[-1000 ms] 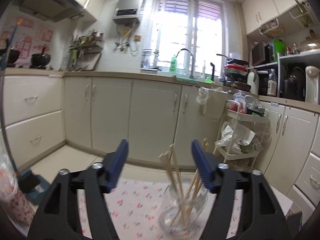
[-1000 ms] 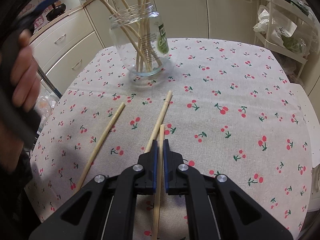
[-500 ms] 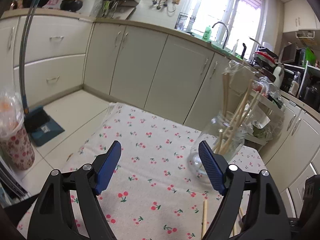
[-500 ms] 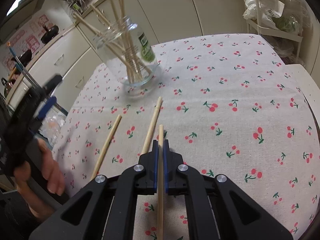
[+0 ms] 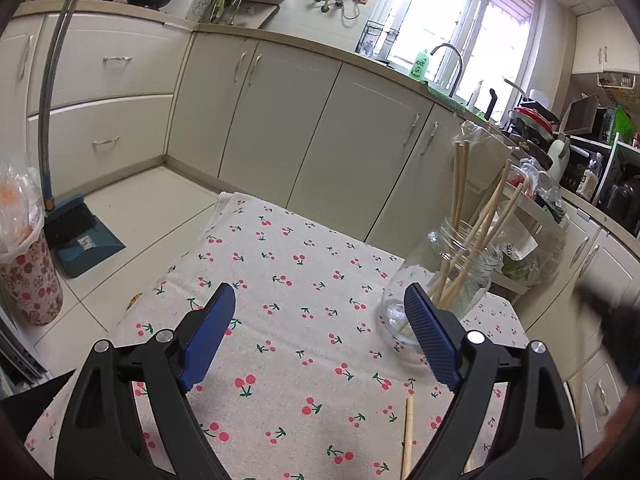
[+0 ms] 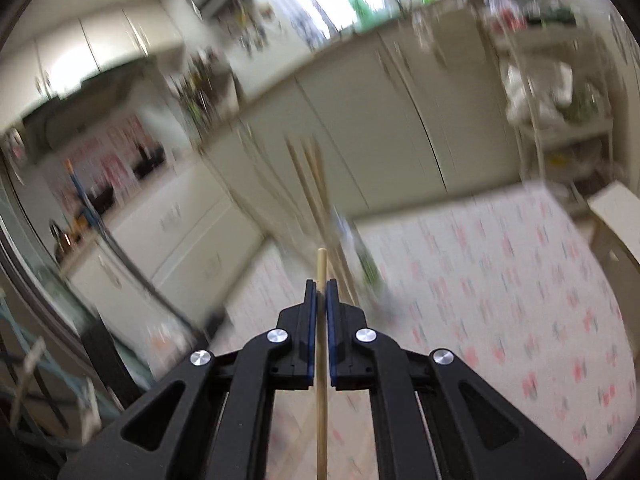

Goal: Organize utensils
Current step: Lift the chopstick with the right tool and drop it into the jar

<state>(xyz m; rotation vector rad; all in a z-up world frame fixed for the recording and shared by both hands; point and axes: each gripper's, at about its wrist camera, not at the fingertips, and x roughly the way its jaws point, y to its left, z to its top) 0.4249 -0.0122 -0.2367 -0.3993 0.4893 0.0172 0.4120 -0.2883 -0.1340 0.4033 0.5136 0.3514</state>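
Note:
A clear glass jar (image 5: 440,300) holding several wooden chopsticks (image 5: 458,200) stands on the cherry-print tablecloth (image 5: 300,280), just past my left gripper's right finger. My left gripper (image 5: 320,332) is open and empty above the cloth. One loose chopstick (image 5: 408,436) lies on the cloth near its right finger. My right gripper (image 6: 321,286) is shut on a single wooden chopstick (image 6: 321,360), lifted and pointing towards the blurred jar (image 6: 352,248) and its chopsticks. The right wrist view is motion-blurred.
Cream kitchen cabinets (image 5: 320,120) run behind the table. A blue dustpan and broom (image 5: 76,228) and a floral bin (image 5: 28,280) stand on the floor at left. A white rack (image 6: 560,120) with bags stands at right. The table edge (image 5: 216,216) is at far left.
My right gripper lifted the chopstick off the cloth and tilted up towards the jar. My left gripper tipped down and backed away, with the jar now by its right finger.

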